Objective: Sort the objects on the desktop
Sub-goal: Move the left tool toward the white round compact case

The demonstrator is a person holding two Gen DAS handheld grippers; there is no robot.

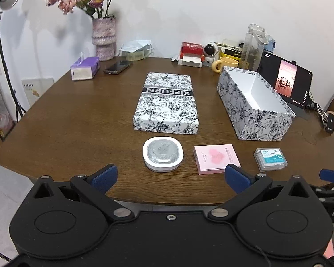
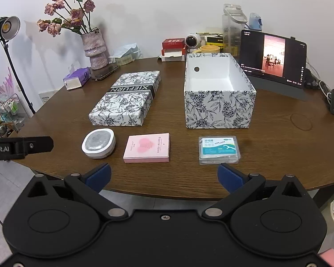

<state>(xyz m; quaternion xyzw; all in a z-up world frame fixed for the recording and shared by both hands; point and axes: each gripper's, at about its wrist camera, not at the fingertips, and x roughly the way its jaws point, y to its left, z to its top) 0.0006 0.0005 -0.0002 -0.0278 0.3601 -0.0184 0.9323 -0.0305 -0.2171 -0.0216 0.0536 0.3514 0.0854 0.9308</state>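
The left gripper (image 1: pixel 170 178) at the bottom of its frame has its blue-padded jaws spread wide with nothing between them, held off the near edge of the wooden table (image 1: pixel 78 115); the right gripper (image 2: pixel 164 175) is likewise agape and empty, low in its frame. In a row just above the jaws lie a round white case (image 1: pixel 163 156), a pink booklet (image 1: pixel 216 158) and a clear floss-pick box (image 2: pixel 219 149), each apart from the next. Behind them, mid-frame, the floral lid (image 1: pixel 167 102) lies flat, and the open floral box (image 2: pixel 219 93) stands to its right, empty inside.
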